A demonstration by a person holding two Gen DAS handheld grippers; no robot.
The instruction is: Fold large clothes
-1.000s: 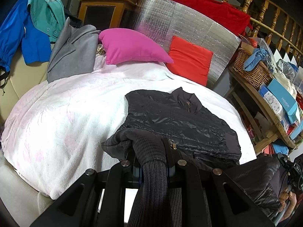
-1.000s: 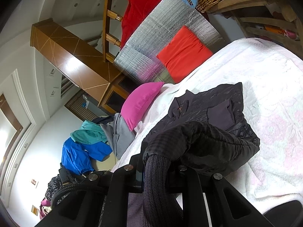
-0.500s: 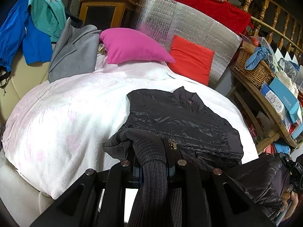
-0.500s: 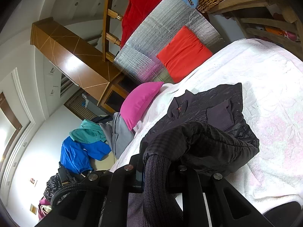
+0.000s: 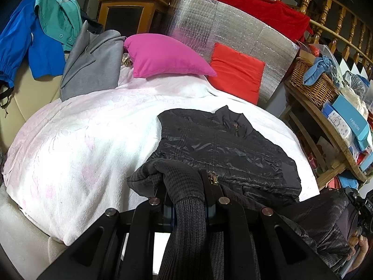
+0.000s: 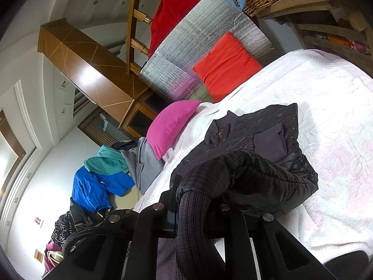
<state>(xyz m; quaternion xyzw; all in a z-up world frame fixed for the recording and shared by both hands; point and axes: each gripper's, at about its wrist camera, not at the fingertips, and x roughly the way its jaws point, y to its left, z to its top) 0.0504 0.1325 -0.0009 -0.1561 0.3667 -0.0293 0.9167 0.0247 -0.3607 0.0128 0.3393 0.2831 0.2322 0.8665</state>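
Black quilted jacket (image 5: 223, 149), hem lifted off bed

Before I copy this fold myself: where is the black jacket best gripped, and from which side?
Grip the ribbed knit hem, coming from the bed's near edge. The black jacket lies flat with its collar far away, so the hem is the nearest thick band. Both hand-held grippers, left and right, are shut on it.

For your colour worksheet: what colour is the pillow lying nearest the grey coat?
Bright pink. The pillow shows best in the left wrist view, beside the grey coat.
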